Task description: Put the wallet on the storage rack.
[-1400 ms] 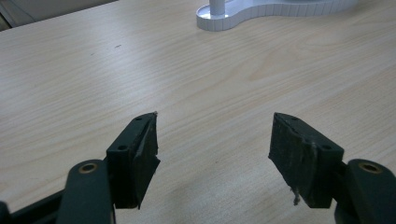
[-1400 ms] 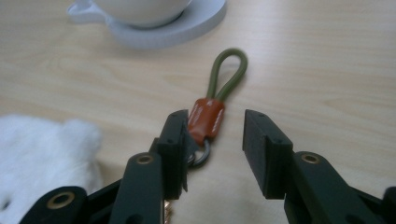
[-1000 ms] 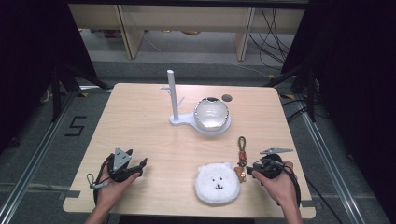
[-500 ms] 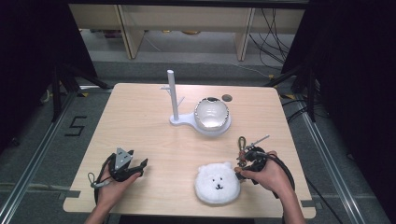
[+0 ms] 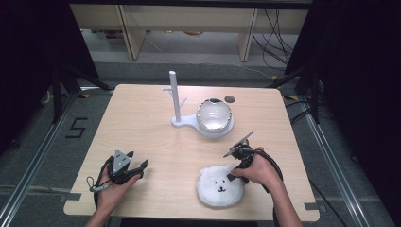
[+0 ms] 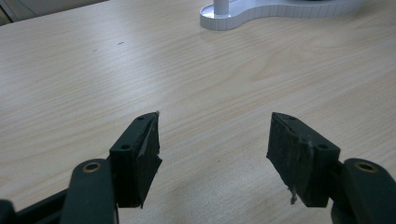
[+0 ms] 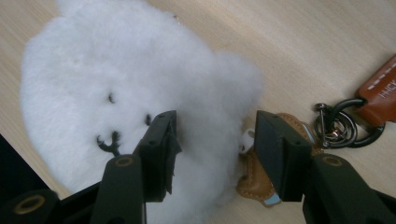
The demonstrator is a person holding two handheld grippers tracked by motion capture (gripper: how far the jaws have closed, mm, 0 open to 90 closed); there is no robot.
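right hand-held gripper (image 7: 212, 140) tilts down, jaws apart astride the plush bear's (image 7: 140, 93) edge.

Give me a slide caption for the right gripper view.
Open right tool poised over a white plush bear face.

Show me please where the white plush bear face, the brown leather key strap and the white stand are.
white plush bear face (image 7: 116, 70), right gripper view, on the fluffy forehead above the eyes.
brown leather key strap (image 7: 380, 95), right gripper view, on the stitched brown end beside the metal rings.
white stand (image 5: 175, 94), high view, on the upright post.
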